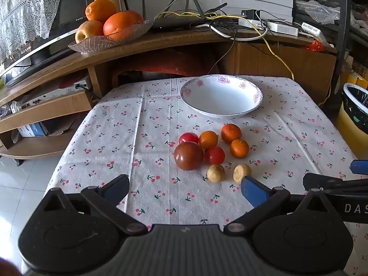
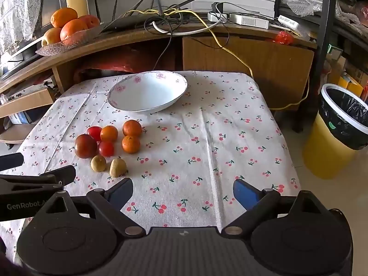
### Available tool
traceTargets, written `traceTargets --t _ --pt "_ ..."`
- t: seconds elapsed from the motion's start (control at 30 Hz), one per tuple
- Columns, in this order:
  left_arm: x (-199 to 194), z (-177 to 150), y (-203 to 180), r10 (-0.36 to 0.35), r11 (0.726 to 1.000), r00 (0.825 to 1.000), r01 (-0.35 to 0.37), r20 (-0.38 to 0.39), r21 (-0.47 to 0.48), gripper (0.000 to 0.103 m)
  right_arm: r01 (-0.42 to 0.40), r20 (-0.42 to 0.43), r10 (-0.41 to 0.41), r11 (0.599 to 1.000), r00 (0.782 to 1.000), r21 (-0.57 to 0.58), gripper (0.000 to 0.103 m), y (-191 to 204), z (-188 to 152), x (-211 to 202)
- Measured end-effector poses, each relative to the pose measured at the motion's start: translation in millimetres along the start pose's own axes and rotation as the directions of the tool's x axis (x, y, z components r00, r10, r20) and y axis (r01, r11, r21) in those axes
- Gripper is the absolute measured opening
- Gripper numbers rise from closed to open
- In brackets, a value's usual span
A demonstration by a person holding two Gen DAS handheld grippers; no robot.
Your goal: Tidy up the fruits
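Both jaw pairs spread wide, nothing held: left gripper (image 1: 185, 191) hanging over near edge of tabletop, blue right finger (image 1: 253, 192) just in front of one longan; right gripper (image 2: 182, 192) also over near edge, further right, above bare cloth. Cherry-print tablecloth (image 1: 138, 138) covering the table. White floral-rim bowl (image 1: 221, 95) near far edge, holding nothing. Fruit cluster mid-tabletop, between bowl and near edge, apart from bowl: large dark-red tomato (image 1: 188, 156) at cluster's left, small red tomato (image 1: 188, 137) behind it, second small red tomato (image 1: 214, 155) touching its right side. Three small mandarins: one (image 1: 208, 139) between the small tomatoes, one (image 1: 231, 133) nearest the bowl, one (image 1: 239, 148) just in front of that. Two tan longans on near side of cluster: left longan (image 1: 215, 173), right longan (image 1: 241, 172), apart from each other. Right wrist view, same layout: bowl (image 2: 147, 92), large tomato (image 2: 85, 146), longans (image 2: 98, 163) and (image 2: 117, 168), cluster left of gripper line. Beyond far edge, wooden desk (image 1: 161, 43) with glass dish of oranges (image 1: 110, 26), router and tangled cables (image 1: 207, 20). Yellow bin with black liner (image 2: 338, 138) on floor off right edge.
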State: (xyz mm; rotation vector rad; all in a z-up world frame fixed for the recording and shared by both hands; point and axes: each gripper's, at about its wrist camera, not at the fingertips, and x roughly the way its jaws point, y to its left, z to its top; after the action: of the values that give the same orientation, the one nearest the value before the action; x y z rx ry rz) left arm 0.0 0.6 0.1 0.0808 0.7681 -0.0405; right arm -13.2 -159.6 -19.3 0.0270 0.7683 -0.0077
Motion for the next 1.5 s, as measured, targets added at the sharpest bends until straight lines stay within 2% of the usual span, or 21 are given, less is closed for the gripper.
traceTargets --t 0.47,1.5 --pt "-0.5 -0.1 0.3 -0.01 1.0 1.0 0.01 0.005 -0.003 0.103 -0.007 -0.025 0.007 1.0 1.0 -0.002 0.085 2.3 -0.5 3.0" --pt "3.1 -1.4 2.0 -0.017 1.0 1.0 0.017 0.003 0.005 0.103 -0.014 -0.044 0.014 1.0 0.999 -0.005 0.084 3.9 -2.9 7.5"
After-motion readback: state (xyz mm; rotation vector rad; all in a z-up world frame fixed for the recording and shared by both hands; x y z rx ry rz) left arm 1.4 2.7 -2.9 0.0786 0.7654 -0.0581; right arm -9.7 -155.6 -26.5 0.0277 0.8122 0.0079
